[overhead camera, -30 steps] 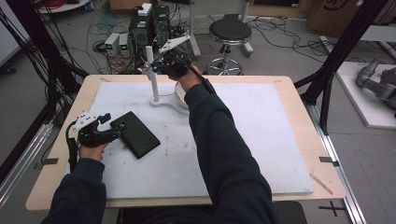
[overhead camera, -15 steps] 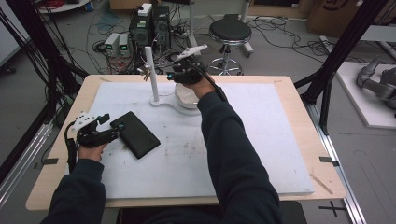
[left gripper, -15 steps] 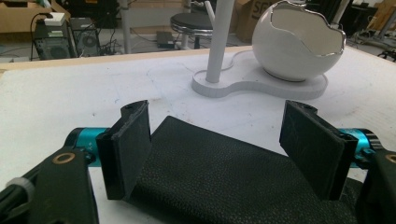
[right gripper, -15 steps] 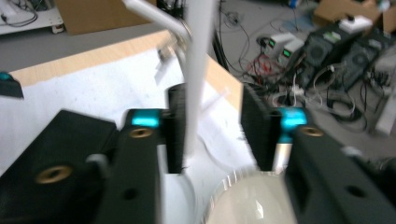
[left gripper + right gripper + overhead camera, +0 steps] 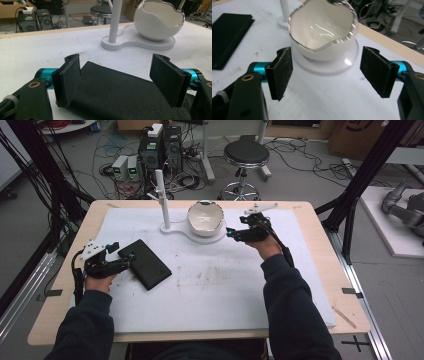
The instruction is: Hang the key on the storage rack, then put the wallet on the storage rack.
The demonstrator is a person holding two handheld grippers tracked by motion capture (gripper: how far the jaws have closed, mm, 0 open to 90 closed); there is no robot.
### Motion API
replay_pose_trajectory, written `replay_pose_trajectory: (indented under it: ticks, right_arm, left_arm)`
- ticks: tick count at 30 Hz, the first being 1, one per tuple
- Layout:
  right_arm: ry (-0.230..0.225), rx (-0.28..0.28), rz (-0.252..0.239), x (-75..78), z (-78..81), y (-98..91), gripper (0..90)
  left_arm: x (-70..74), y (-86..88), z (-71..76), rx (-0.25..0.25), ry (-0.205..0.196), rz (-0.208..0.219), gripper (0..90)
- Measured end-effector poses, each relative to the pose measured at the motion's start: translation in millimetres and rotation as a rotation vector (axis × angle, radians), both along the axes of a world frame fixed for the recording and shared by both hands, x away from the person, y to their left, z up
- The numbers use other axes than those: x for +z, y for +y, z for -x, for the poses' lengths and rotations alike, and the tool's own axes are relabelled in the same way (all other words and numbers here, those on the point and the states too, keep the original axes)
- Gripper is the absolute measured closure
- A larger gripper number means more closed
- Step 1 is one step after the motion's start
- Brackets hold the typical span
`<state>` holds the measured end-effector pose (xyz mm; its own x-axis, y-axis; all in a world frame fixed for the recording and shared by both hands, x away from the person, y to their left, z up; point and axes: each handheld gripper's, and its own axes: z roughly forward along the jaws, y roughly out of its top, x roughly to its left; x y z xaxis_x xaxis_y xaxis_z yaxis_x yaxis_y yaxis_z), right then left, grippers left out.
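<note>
A person's left gripper (image 5: 121, 265) straddles the near end of a black leather case (image 5: 145, 263) lying flat on the white mat (image 5: 215, 285), jaws wide and not yet pressing. The right gripper (image 5: 231, 234), whose jaws have just been opening with nothing between them, hovers beside the white egg-shaped bowl (image 5: 205, 218) on its stand (image 5: 165, 195). A clean pickup likely calls for centring the case between the pads before closing, keeping it level.
</note>
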<state>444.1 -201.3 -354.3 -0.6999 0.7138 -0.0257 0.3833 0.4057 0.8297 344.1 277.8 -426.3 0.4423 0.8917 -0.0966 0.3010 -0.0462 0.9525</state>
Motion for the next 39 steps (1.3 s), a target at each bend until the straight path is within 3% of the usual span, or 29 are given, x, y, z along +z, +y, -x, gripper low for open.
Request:
replay_pose_trajectory:
  ticks: [6,9,12,16,19,28,39]
  right_arm:
    - [-0.028,-0.062,-0.023,-17.4,35.5,-45.9,21.8]
    - [-0.037,-0.089,0.007,-30.6,52.2,-62.2,21.6]
    - [-0.027,-0.122,-0.015,-44.2,62.6,-73.6,21.4]
    - [0.0,-0.14,-0.013,-53.5,62.4,-81.2,21.4]
    - [-0.017,-0.151,-0.027,-52.3,60.6,-80.7,21.4]
    - [-0.028,-0.153,-0.009,-51.5,64.7,-80.3,21.4]
    - [-0.021,-0.16,-0.016,-54.6,64.5,-79.8,21.4]
  left_arm:
    - [-0.6,-2.5,0.0,-0.009,-0.002,-0.011,24.8]
    - [-0.5,-2.4,-0.2,-0.007,0.0,-0.009,24.9]
    - [-0.9,-2.2,-0.9,-0.002,-0.003,-0.007,24.8]
    - [-0.8,-0.9,-0.9,0.007,0.001,-0.008,24.8]
    - [-0.8,-0.2,-0.7,0.005,0.007,-0.013,24.9]
    - [-0.1,-3.6,0.4,-0.005,0.005,-0.025,24.8]
    - [-1.6,-0.4,-1.1,0.006,0.025,-0.005,24.8]
